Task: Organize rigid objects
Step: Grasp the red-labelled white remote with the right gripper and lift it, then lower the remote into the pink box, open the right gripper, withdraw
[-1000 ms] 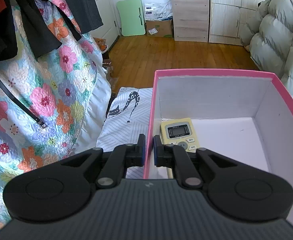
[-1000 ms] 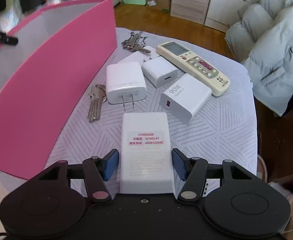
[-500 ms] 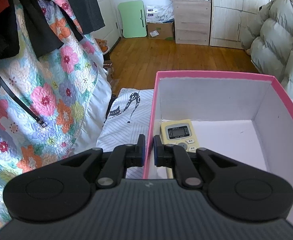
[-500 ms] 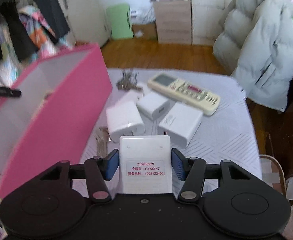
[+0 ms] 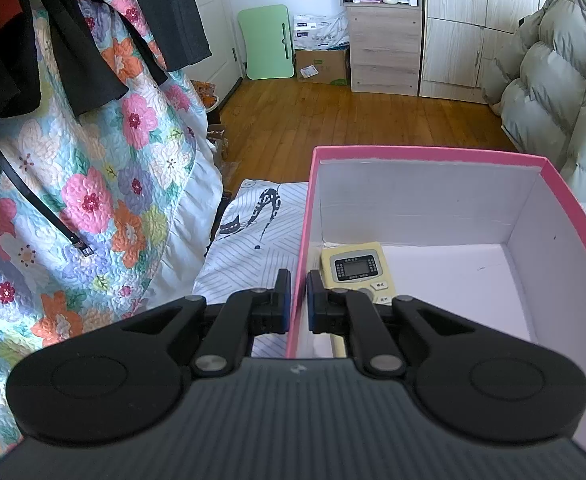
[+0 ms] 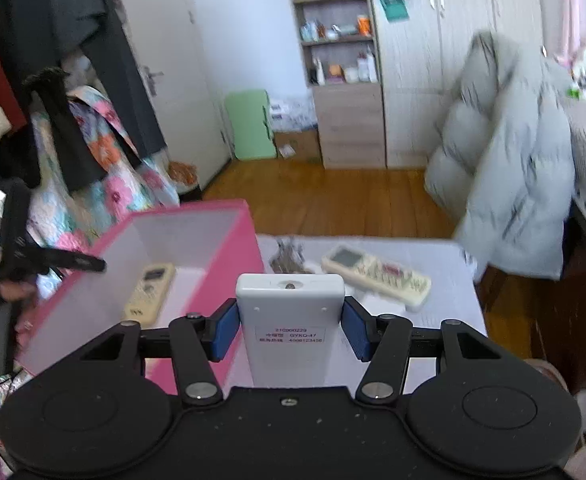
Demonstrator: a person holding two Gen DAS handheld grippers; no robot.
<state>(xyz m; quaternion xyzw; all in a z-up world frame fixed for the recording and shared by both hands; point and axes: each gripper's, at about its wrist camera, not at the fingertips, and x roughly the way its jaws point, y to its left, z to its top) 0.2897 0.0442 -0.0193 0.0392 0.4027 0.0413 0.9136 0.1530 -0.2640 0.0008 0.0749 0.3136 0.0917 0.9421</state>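
Lifting white remote (image 6: 290,312) off table, right claw (image 6: 291,330) clamped.

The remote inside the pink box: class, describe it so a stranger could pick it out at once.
Find the pink box with white inner walls. On its floor, in the corner near the left gripper, lies a pale yellow remote. It is the only thing inside.

White remote (image 6: 291,320) label: "210900229" (also "GYKQ-47")

The left gripper (image 5: 297,300) pinched the near wall of the pink box (image 5: 425,153). The right gripper (image 6: 291,330) was up beside the box, squeezing a white remote (image 6: 291,312) on both sides.
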